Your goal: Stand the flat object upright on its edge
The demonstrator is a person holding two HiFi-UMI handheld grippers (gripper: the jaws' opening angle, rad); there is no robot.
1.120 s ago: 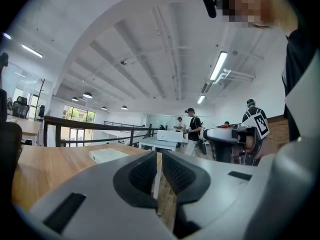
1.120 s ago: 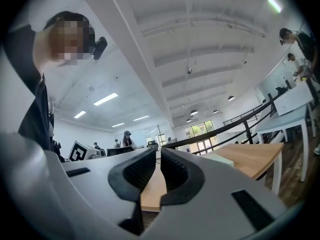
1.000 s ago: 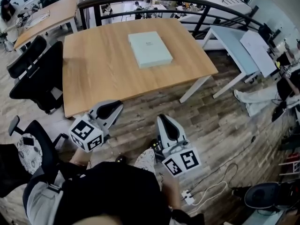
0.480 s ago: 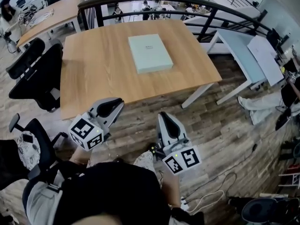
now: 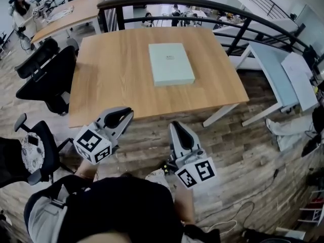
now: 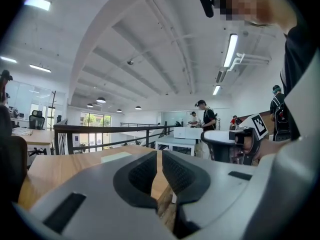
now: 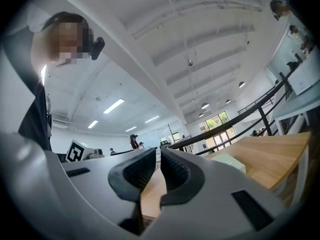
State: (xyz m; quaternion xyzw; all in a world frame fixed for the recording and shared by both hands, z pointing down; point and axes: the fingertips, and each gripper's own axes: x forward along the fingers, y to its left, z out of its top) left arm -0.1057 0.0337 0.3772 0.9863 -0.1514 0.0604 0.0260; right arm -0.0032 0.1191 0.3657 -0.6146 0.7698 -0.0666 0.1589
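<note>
A flat pale green box (image 5: 171, 64) lies on its broad face on the wooden table (image 5: 111, 80), toward the far middle. It shows as a thin slab (image 6: 116, 157) in the left gripper view and as a pale wedge (image 7: 231, 162) in the right gripper view. My left gripper (image 5: 127, 113) is shut and empty, held just at the table's near edge. My right gripper (image 5: 175, 127) is also shut and empty, over the floor in front of the table. Both are well short of the box.
Black office chairs (image 5: 46, 80) stand left of the table. A dark curved railing (image 5: 212, 6) runs behind it. A pale blue table (image 5: 283, 80) stands at the right. Cables (image 5: 238, 214) lie on the wood floor near my feet. People stand at desks in the distance (image 6: 206, 118).
The table and box have drawn nearer and shifted right in the head view. Both grippers have advanced toward the table's near edge, still shut.
</note>
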